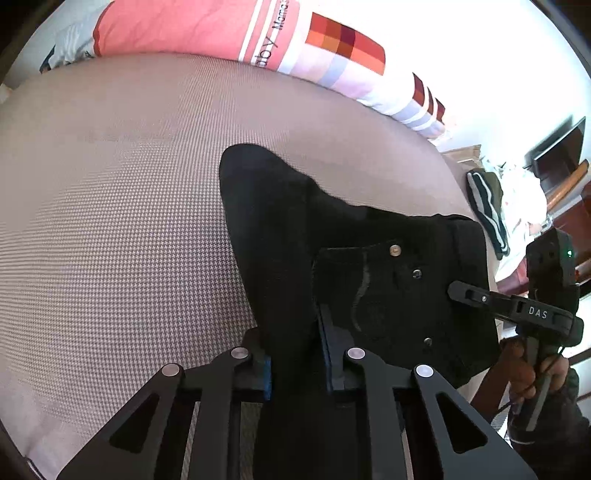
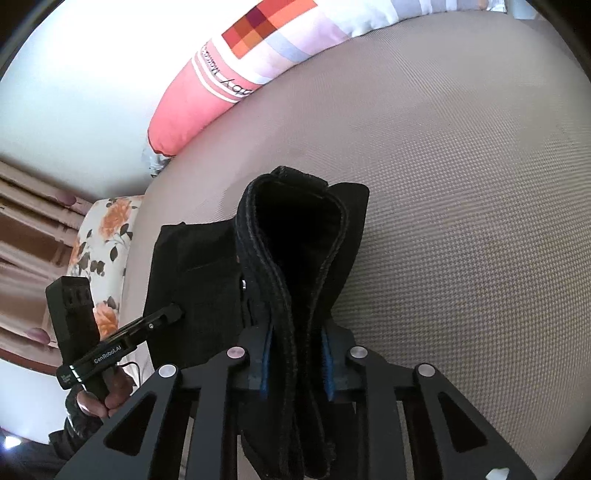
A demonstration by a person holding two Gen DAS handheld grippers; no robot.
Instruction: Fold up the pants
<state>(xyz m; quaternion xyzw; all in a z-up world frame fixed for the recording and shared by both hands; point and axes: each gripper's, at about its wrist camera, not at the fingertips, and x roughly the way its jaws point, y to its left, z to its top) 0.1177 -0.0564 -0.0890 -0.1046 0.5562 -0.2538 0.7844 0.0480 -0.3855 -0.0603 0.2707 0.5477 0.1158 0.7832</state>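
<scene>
Left gripper [image 1: 297,354]: blue pads clamped on a thick bunch of the black pants [image 1: 332,236], fabric filling the gap between the jaws. Right gripper [image 2: 297,354]: same story, pinched on stacked hem or waistband layers, several seamed edges sandwiched between its pads. Each gripper also shows in the other's view, out at the side, a hand [image 2: 110,391] on its grip.

Pants hang between the two grippers, lifted at the near end, the far end draped down onto the bed [image 1: 110,184]. Rivets and a pocket seam show in the left view, so that is the top section near the waist. In the right view a looped cuff or band stands open like a tube past the pads.

Handling, my read: heavy denim-like cloth, soft but with stiff seams, not slippery, nothing fragile. Thick layers mean the grip holds well at seams; thin single layers would slip out. Best holds are the waistband corners and the hem edges, both sides level, so the fold lands square.

Farther out: pink and checked pillow [image 1: 221,33] along the bed's far edge, striped clothing [image 1: 487,206] heaped off to the side. No containers in view.
</scene>
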